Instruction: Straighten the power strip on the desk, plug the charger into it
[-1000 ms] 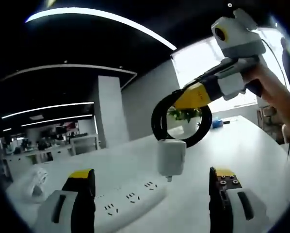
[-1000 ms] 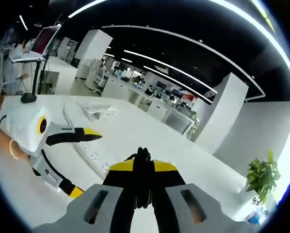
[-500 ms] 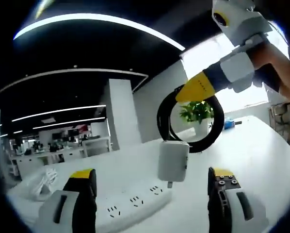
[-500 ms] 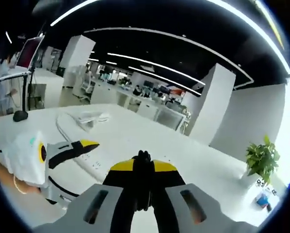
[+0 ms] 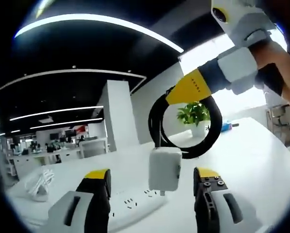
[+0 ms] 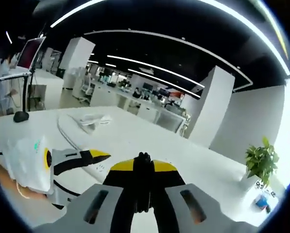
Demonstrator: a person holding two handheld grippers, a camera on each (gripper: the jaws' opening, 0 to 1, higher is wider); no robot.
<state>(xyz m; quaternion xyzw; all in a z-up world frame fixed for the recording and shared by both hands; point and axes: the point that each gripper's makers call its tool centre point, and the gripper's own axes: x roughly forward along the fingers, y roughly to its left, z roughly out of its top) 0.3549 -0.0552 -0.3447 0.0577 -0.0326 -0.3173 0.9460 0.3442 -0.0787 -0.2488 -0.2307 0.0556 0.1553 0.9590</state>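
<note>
STATUS: charger (image 5: 165,169) unplugged, above power strip (image 5: 135,208) | right hand-held gripper (image 6: 143,167) clamps coiled cable (image 5: 184,124) | left hand-held gripper (image 5: 152,196) open | REMAINING: insertion

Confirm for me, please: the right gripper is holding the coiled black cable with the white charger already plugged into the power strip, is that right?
Not quite. The right gripper does hold the coiled black cable, but the white charger is not plugged in: it hangs from the coil above the power strip, with its prongs clear of the sockets, as the left gripper view shows.
</note>
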